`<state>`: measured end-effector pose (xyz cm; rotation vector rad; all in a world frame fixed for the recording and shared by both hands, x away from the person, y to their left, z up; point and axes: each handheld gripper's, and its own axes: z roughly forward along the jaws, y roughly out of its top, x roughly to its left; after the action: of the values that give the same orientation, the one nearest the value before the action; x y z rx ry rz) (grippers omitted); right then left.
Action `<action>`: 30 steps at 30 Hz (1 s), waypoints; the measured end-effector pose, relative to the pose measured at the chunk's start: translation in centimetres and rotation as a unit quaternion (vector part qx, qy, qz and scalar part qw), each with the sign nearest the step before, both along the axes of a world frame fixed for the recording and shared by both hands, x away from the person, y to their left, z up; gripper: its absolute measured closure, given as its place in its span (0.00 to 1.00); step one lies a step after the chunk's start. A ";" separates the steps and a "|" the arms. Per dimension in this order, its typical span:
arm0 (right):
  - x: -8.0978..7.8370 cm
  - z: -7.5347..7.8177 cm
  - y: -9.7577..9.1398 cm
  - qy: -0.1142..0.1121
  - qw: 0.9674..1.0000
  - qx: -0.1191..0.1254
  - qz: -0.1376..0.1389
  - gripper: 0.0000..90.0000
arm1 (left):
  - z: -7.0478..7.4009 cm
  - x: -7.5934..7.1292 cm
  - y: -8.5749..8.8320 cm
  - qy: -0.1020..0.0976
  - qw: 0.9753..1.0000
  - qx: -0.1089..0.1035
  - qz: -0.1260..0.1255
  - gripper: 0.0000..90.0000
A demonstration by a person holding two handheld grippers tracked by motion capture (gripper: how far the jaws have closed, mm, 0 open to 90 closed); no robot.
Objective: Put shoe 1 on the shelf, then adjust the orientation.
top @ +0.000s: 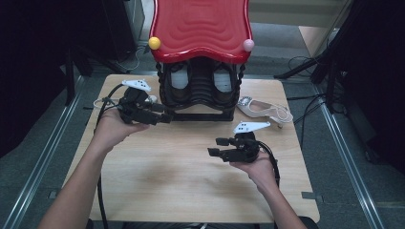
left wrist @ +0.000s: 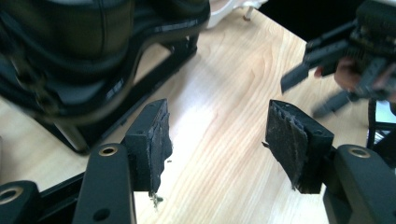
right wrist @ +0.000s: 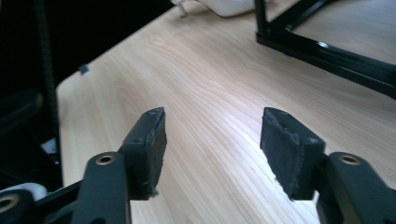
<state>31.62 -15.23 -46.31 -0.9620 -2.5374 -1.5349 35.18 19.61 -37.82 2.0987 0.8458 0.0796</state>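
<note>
Black shoe rack [top: 200, 95] with red top at the table's far centre, its near left corner just right of the left gripper [top: 165, 117]; right gripper [top: 215, 147] well apart, near right. Count: one rack, two white shoes [top: 261, 109] beside it, two grippers, both wide, nothing between jaws. Both hands palm-up, grippers lying level, pointing inward.

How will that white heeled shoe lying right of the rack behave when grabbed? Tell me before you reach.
The white shoe looks slim and open, so it is probably light for its size. Its thin strap looks floppy and may slip from the pads; the sole seems the stiffer place to pinch. It lies on bare table with a narrow heel, so a push would likely make it slide or pivot rather than roll.
</note>
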 end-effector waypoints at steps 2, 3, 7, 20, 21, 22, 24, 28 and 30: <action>0.0 0.0 -0.1 -0.016 1.000 -0.009 -0.003 0.57 | -0.9 -0.2 0.3 0.004 1.000 -0.003 0.000 0.44; 0.2 -0.1 -0.3 0.000 1.000 -0.004 -0.009 0.58 | -1.9 -0.5 0.6 0.006 1.000 -0.005 0.002 0.44; 0.3 -0.2 -0.4 0.000 1.000 -0.008 -0.015 0.59 | -3.3 -0.7 1.1 0.014 1.000 -0.002 0.004 0.45; 0.8 -1.1 -0.9 0.023 1.000 -0.006 -0.021 0.53 | -5.9 -0.4 3.8 0.031 0.999 -0.011 0.042 0.77; 0.8 -1.1 -1.0 0.022 0.999 -0.003 -0.024 0.53 | -6.1 -0.3 4.0 0.035 0.998 -0.014 0.042 0.81; 0.8 -1.1 -1.1 0.023 0.999 -0.002 -0.024 0.53 | -6.3 -0.2 4.2 0.036 0.998 -0.015 0.047 0.83; 0.8 -1.0 -1.2 0.027 0.999 0.002 -0.024 0.52 | -6.7 0.1 4.5 0.036 0.998 -0.011 0.055 0.87; 0.7 -1.2 -1.3 0.027 0.999 -0.002 -0.026 0.51 | -7.6 1.1 5.2 0.036 0.997 -0.006 0.061 0.98; 0.7 -1.2 -1.4 0.027 0.999 -0.005 -0.027 0.51 | -8.2 1.7 5.7 0.040 0.997 -0.005 0.068 1.00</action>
<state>32.31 -16.67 -47.55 -1.0664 -2.5040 -1.4897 36.93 25.28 -46.04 2.0447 1.0350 0.0625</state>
